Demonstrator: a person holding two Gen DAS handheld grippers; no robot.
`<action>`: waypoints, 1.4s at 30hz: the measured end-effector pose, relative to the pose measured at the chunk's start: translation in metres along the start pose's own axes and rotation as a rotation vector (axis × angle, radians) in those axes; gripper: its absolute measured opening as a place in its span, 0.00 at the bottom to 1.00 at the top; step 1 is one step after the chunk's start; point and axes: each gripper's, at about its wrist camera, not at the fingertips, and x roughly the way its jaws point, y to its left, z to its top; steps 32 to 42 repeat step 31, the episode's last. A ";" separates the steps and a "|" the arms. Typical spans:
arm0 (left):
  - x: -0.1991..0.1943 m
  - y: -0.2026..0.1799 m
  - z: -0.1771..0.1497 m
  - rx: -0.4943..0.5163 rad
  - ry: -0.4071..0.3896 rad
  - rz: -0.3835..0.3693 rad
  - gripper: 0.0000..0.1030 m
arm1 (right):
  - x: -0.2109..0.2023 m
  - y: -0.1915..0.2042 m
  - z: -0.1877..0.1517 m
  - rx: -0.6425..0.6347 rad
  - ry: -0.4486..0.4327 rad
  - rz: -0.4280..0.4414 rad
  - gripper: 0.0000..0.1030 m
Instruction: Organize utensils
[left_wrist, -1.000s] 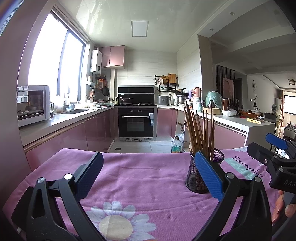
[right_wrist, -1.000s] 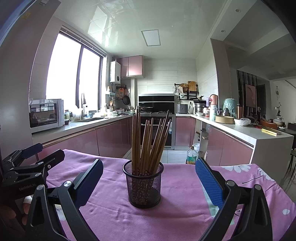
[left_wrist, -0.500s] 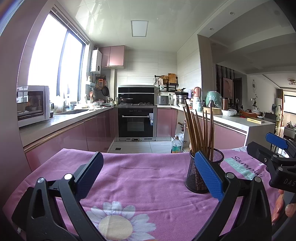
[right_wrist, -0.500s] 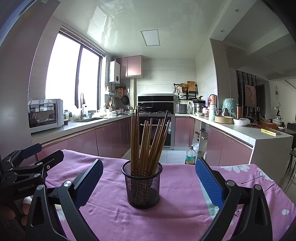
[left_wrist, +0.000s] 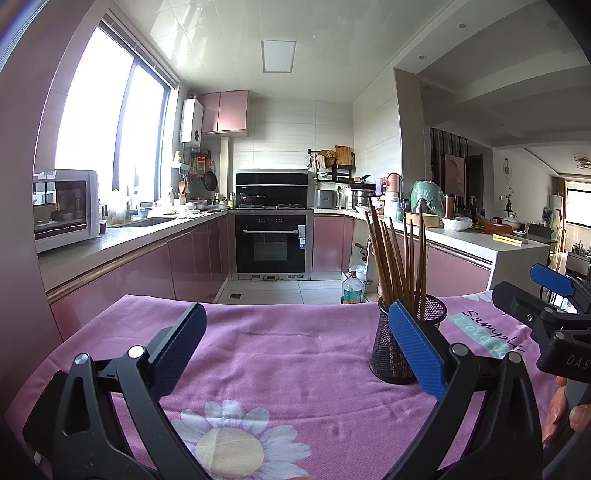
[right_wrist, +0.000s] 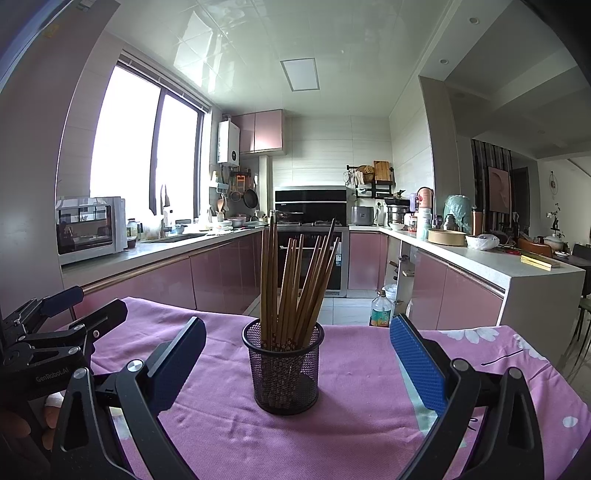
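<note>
My right gripper (right_wrist: 297, 363) is wide open w/ the mesh cup (right_wrist: 283, 365) of upright chopsticks (right_wrist: 291, 280) straight ahead on the cloth; left gripper (left_wrist: 295, 354), also open, has it off to the right.

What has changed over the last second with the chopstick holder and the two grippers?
Very little. In the right wrist view the mesh holder of chopsticks sits slightly lower and nearer, so the right gripper seems to have eased towards it. Nothing was grasped or released: both it and the left gripper remain open and empty, and the holder stays upright on the purple cloth.
</note>
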 end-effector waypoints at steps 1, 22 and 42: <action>0.000 -0.001 0.000 0.000 0.000 0.000 0.94 | 0.000 0.000 0.000 0.000 0.000 -0.001 0.93; 0.002 -0.012 -0.003 0.038 0.007 0.032 0.94 | 0.001 -0.001 -0.002 0.004 0.008 0.003 0.94; 0.024 0.005 -0.007 0.016 0.132 0.048 0.94 | 0.030 -0.053 -0.017 0.052 0.212 -0.054 0.94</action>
